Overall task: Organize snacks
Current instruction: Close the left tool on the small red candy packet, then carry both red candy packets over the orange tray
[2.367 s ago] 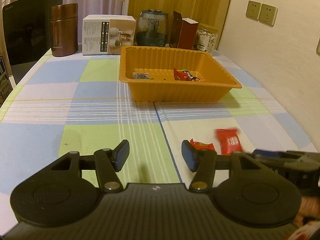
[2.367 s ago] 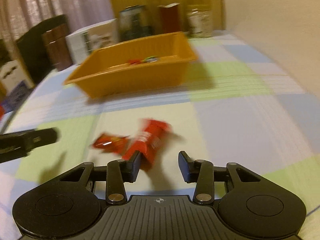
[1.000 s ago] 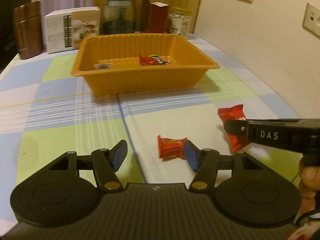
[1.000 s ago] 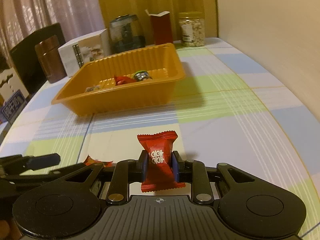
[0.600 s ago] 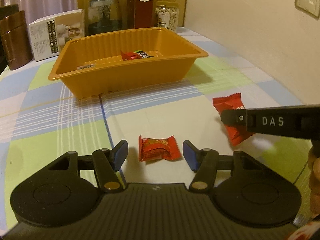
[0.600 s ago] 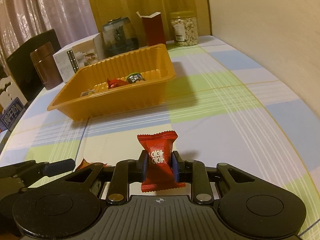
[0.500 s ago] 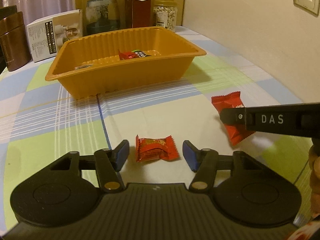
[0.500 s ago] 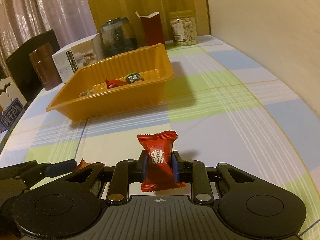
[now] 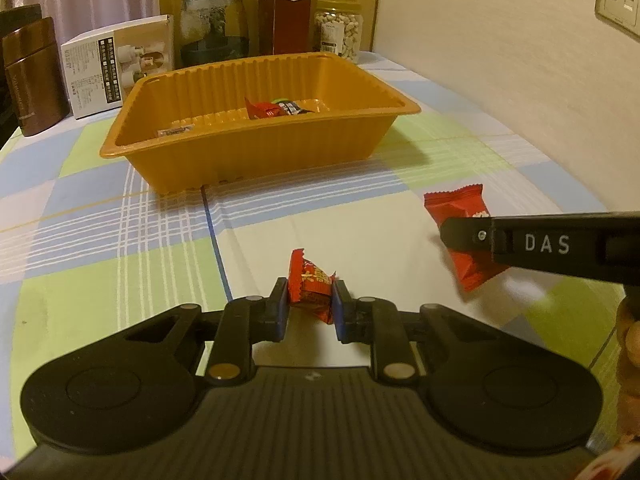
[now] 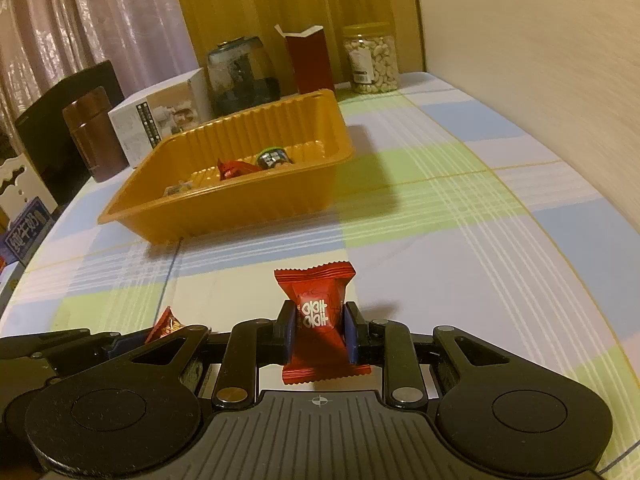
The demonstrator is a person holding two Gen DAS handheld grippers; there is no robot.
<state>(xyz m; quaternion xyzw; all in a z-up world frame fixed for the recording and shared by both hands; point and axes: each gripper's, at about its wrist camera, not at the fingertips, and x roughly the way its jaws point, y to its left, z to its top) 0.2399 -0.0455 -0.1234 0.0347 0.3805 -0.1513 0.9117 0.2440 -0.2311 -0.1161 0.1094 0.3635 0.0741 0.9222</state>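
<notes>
Fingers of the left gripper (image 9: 308, 310) have just been closing and now pinch the small red candy (image 9: 311, 286) between the blue pads, wrapper crumpled and standing up off the worktop (image 9: 120, 240). Right gripper (image 10: 319, 334) is clamped on the larger red snack pack (image 10: 316, 320), held upright, white lettering facing the camera, top seam above the fingertips, bottom seam hanging below them.

From the left wrist view the right gripper comes in from the right edge as a black bar marked "DAS", with the red pack showing above and below it. From the right wrist view the left gripper sits low at the left edge, a corner of the small candy poking up over it.

Orange tray (image 9: 256, 148) sits further back on the checked cloth, well apart from both grippers. Inside it: a red wrapper (image 9: 262, 110), a dark one beside it, and a small pale packet near the left end.

Behind the tray: white box (image 9: 120, 66), brown canister (image 9: 34, 76), glass jar (image 9: 214, 24), dark red carton (image 9: 290, 24), jar of nuts (image 9: 340, 30).
</notes>
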